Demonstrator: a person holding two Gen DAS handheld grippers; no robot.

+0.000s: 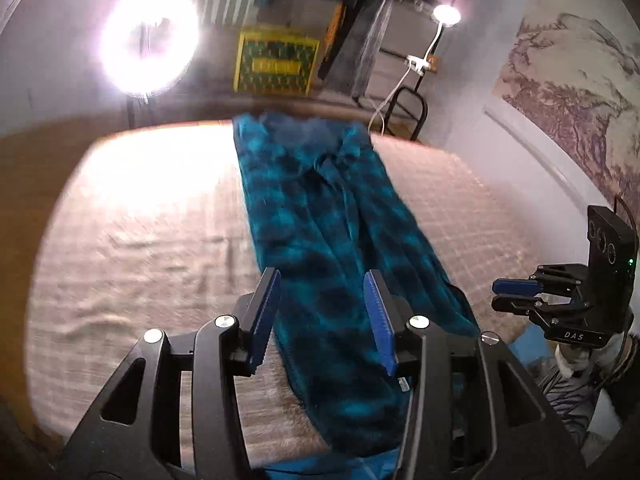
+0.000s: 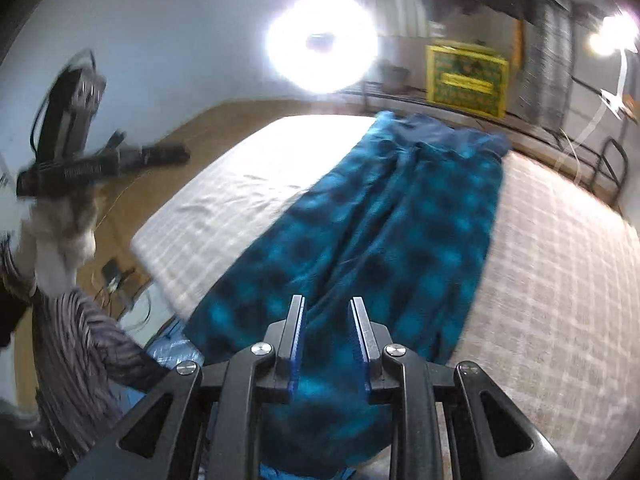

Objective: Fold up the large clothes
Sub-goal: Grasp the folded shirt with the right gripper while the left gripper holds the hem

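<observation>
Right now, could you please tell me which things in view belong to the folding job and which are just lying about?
Belongs to the job:
blue checked garment, spread along the bed
left claw
right claw

Just lying about:
ring light
yellow crate
small lamp

Ring light [image 1: 149, 42], yellow crate [image 1: 277, 63], mattress [image 1: 140, 220]

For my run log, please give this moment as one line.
garment: blue plaid garment folded lengthwise on bed | left gripper: open, empty | right gripper: open, empty
</observation>
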